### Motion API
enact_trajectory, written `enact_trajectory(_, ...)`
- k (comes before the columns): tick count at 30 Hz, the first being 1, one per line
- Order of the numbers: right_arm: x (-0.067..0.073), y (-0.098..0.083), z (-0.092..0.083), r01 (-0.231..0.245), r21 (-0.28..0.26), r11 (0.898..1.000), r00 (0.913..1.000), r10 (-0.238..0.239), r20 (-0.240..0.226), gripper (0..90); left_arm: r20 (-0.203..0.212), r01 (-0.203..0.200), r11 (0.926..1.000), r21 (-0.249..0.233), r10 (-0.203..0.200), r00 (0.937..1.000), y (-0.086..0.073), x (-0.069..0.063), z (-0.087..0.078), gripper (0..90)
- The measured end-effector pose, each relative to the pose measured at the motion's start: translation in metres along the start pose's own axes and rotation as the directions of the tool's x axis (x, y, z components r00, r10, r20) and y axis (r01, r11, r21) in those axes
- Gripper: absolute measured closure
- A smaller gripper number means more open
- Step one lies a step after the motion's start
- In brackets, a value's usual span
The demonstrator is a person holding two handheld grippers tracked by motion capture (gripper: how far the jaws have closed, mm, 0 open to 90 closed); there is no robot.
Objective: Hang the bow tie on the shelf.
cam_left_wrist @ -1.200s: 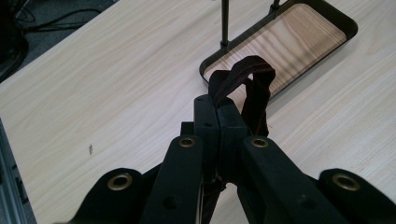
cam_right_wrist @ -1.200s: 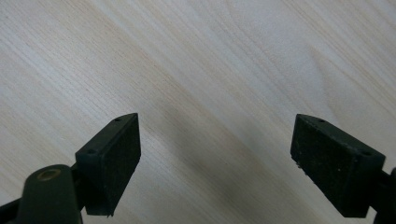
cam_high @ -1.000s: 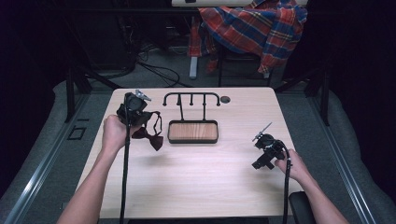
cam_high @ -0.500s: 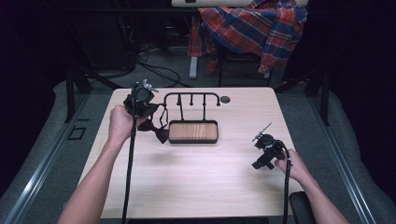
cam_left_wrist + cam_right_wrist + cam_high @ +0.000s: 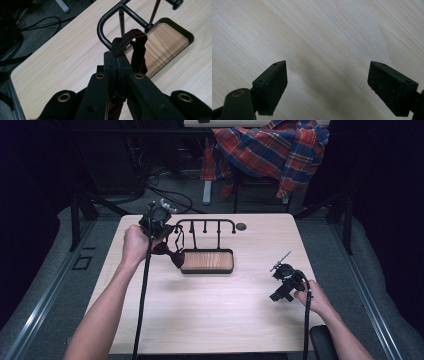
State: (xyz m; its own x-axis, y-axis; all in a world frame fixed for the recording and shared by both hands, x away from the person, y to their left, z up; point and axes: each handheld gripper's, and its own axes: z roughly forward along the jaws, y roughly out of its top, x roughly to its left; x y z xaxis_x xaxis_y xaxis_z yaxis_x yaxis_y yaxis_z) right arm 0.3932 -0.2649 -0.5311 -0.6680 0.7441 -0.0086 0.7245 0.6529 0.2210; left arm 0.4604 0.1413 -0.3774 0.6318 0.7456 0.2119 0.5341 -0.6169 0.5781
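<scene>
Since a second ago the left gripper [image 5: 159, 222] has carried the dark red bow tie [image 5: 170, 255] up and toward the upper left of the high view, to the black rack [image 5: 205, 225]. Its jaws are pressed together on the tie's strap [image 5: 130, 40], whose loop sits just beside the rack's curved end bar [image 5: 102, 30]. Hanging looks not yet done; the loop appears to need slipping over a bar or peg. The right gripper [image 5: 285, 282] rests at lower right, jaws spread wide over bare table [image 5: 324, 37]. Open room lies all around the wooden tray [image 5: 207, 261].

Left tool [image 5: 116, 65] raised, jaws clamped together, right tool [image 5: 327, 85] low, jaws apart
</scene>
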Motion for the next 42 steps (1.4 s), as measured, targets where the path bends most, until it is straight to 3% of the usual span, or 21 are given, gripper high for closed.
enact_trajectory(8,0.000,0.001,-0.001,0.008,0.017,1.000,1.0000,-0.008,-0.003,15.9,-0.010,0.020,0.9997,0.015,-0.020,0.9998,0.002,0.008,0.012,89.1)
enact_trajectory(15,-0.001,0.001,-0.001,0.008,0.018,1.000,1.0000,-0.008,-0.002,16.0,0.003,0.065,0.9976,0.023,-0.065,0.9979,0.002,0.018,0.023,89.1)
enact_trajectory(25,0.000,0.001,-0.001,0.009,0.018,1.000,1.0000,-0.009,-0.003,15.9,0.012,0.097,0.9947,0.035,-0.097,0.9952,-0.001,0.023,0.032,89.0)
enact_trajectory(26,0.001,0.000,0.001,-0.011,-0.007,1.000,0.9999,0.011,-0.006,15.9,0.015,0.097,0.9946,0.038,-0.097,0.9952,-0.001,0.023,0.033,89.0)
enact_trajectory(27,-0.001,0.001,-0.001,0.013,0.022,1.000,0.9999,-0.013,-0.003,15.9,0.017,0.098,0.9943,0.042,-0.099,0.9950,-0.001,0.023,0.034,89.0)
enact_trajectory(36,0.001,0.000,0.001,-0.007,-0.004,1.000,1.0000,0.007,-0.007,15.9,0.024,0.093,0.9940,0.057,-0.094,0.9952,-0.002,0.021,0.039,88.9)
enact_trajectory(42,0.000,0.001,-0.001,0.012,0.020,1.000,0.9999,-0.012,-0.004,15.9,0.024,0.103,0.9931,0.056,-0.105,0.9942,-0.005,0.021,0.043,88.8)
